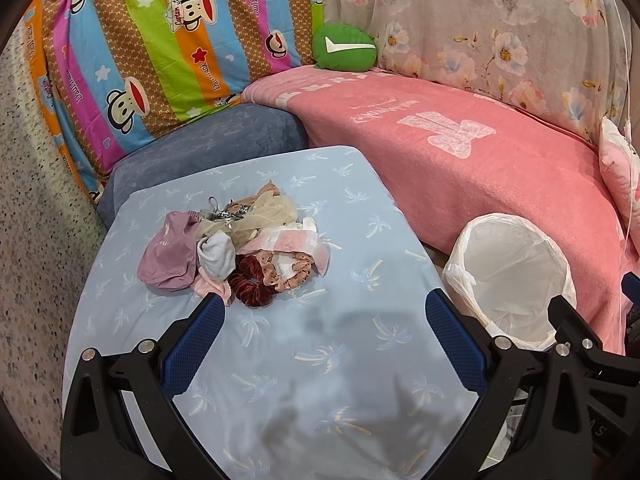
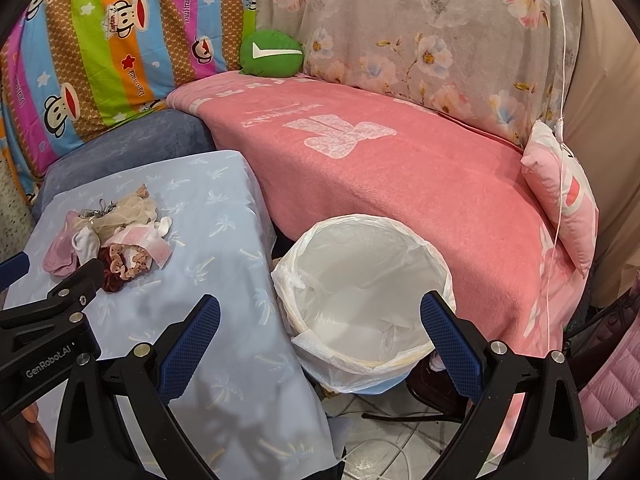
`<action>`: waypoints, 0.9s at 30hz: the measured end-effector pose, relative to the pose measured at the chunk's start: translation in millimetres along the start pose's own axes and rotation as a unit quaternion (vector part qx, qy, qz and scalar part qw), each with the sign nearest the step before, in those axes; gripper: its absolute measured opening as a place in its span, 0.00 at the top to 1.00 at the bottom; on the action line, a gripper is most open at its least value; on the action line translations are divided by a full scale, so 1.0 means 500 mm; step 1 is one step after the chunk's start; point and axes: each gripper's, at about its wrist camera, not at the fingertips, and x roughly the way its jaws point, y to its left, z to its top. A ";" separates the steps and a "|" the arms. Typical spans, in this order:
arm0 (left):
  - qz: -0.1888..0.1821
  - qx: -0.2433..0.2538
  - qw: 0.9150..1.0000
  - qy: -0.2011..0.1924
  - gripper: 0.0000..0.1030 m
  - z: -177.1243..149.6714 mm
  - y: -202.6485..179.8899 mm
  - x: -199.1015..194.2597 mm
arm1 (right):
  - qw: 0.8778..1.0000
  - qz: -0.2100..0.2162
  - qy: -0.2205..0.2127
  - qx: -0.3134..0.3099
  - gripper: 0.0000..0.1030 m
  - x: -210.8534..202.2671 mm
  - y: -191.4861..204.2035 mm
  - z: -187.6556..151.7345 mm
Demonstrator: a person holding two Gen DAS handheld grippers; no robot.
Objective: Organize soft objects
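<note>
A pile of soft items point(image 1: 236, 240) lies on the light blue table cover point(image 1: 320, 360): a mauve cloth point(image 1: 168, 252), a white sock point(image 1: 218, 256), a dark red velvet scrunchie point(image 1: 250, 286), a pink spotted scrunchie point(image 1: 288, 270) and beige mesh fabric point(image 1: 264, 208). My left gripper point(image 1: 322, 308) is open, just short of the pile, with nothing between its fingers. My right gripper point(image 2: 320, 310) is open too, hovering over the near rim of a white-lined bin point(image 2: 364, 300) beside the table. The right wrist view shows the pile point(image 2: 116, 240) at the left, with the left gripper's body in front of it.
A sofa under a pink blanket point(image 1: 480, 168) runs behind the bin. A green cushion point(image 1: 344, 48), a striped cartoon quilt point(image 1: 140, 52), a floral cover point(image 1: 500, 28) and a blue-grey cushion point(image 1: 208, 148) lie behind. A pink pillow point(image 2: 564, 196) rests at the right. Tiled floor point(image 2: 380, 440) shows below the bin.
</note>
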 end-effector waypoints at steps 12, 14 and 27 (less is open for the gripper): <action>0.001 0.000 1.000 -0.001 0.07 -0.001 -0.001 0.000 | 1.000 0.000 0.000 0.000 0.06 0.000 -0.001 0.001; 0.000 -0.001 1.000 -0.001 0.07 -0.001 0.001 -0.001 | 1.000 0.000 0.000 0.000 0.06 0.000 0.000 0.001; -0.001 -0.002 1.000 -0.002 0.07 0.001 0.001 -0.003 | 1.000 0.000 -0.001 -0.001 0.06 -0.001 0.000 0.003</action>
